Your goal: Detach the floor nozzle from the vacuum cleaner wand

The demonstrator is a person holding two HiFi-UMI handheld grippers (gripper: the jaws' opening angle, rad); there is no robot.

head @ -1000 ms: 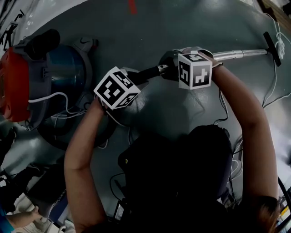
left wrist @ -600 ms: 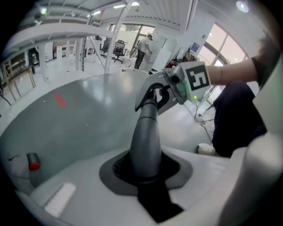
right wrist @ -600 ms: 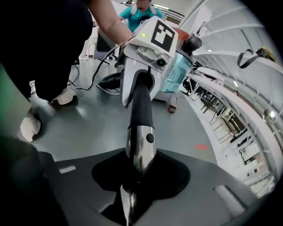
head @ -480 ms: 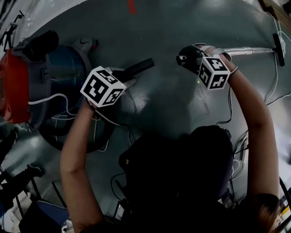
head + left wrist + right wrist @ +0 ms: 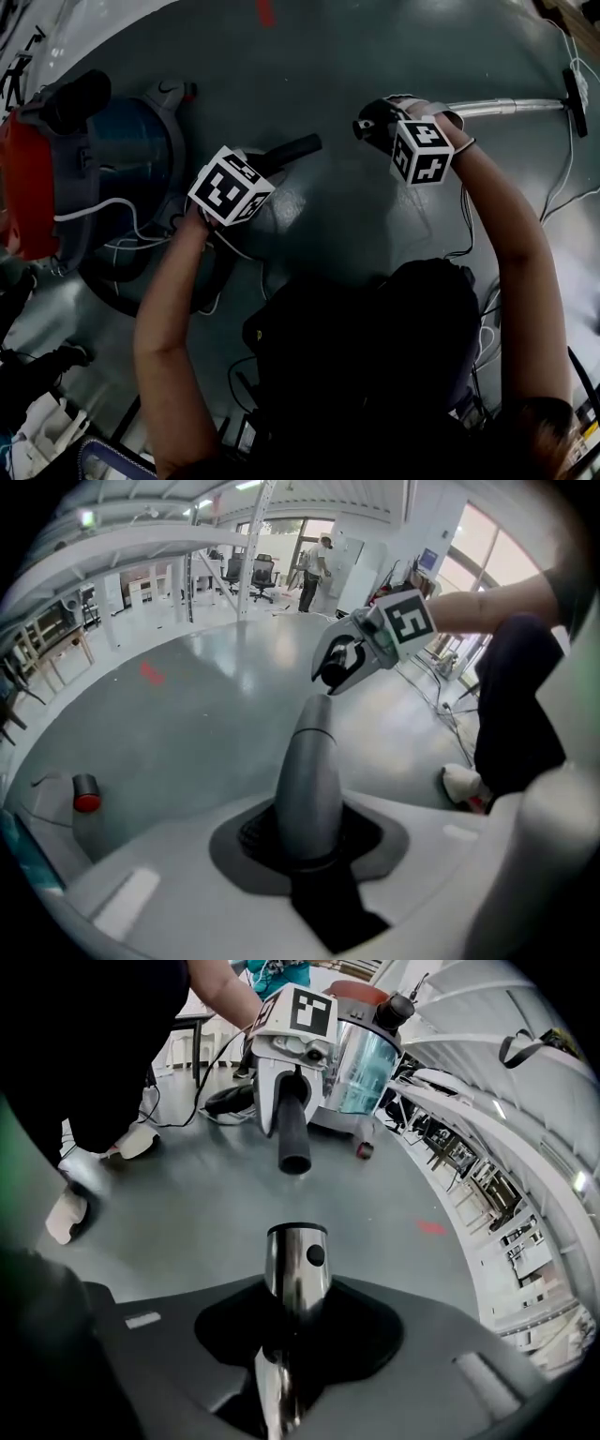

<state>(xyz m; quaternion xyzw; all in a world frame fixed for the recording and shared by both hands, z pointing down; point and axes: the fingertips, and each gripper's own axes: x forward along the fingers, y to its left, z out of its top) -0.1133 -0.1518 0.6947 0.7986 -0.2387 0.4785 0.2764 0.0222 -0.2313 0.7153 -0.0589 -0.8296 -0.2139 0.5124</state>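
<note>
While we look down, left gripper [image 5: 264, 161] clenched on grey hose tube [image 5: 309, 780] | right gripper [image 5: 375, 124] grasping chrome wand [image 5: 295, 1262] | tube and wand apart | floor nozzle [image 5: 575, 101] at wand's far end

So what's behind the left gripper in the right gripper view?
The vacuum: blue drum, red top, on wheels. The left gripper and the dark tube it holds cover part of the drum.

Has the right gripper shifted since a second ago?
Yes: the right gripper went rightward, away from the vacuum canister; its wand is now apart from the black tube.
</note>
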